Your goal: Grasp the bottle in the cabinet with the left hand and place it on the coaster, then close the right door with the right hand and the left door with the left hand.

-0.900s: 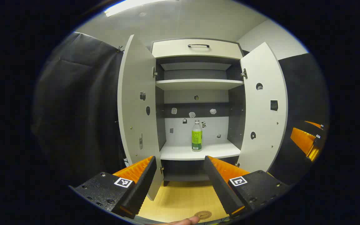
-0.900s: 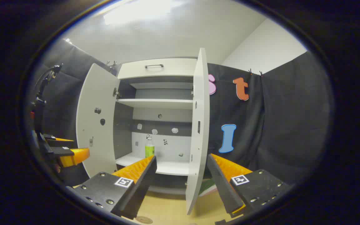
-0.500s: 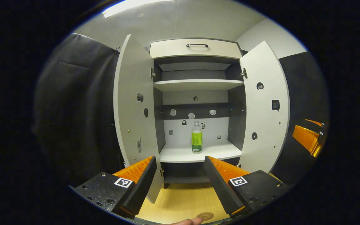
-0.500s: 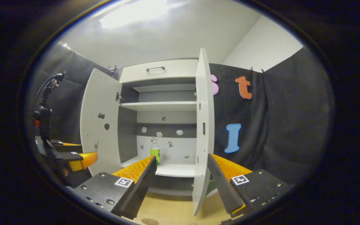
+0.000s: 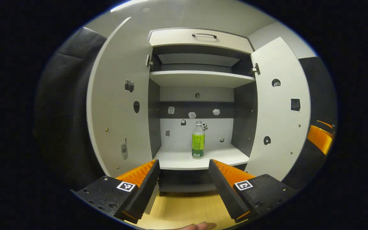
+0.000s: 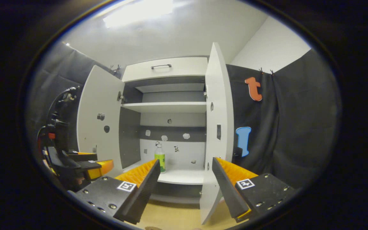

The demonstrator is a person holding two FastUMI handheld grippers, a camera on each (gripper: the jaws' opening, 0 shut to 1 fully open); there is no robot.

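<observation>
Looking along your left gripper, you hold its fingers wide apart with nothing between them, above the pale wooden tabletop; a fingertip and the coaster show at the bottom edge. Beyond the fingers stands the cabinet with both doors swung open: the left door and the right door. The bottle stands upright on the lower shelf, near the middle. In the right gripper view, your right gripper is also spread wide and empty, in front of the right door's edge.
</observation>
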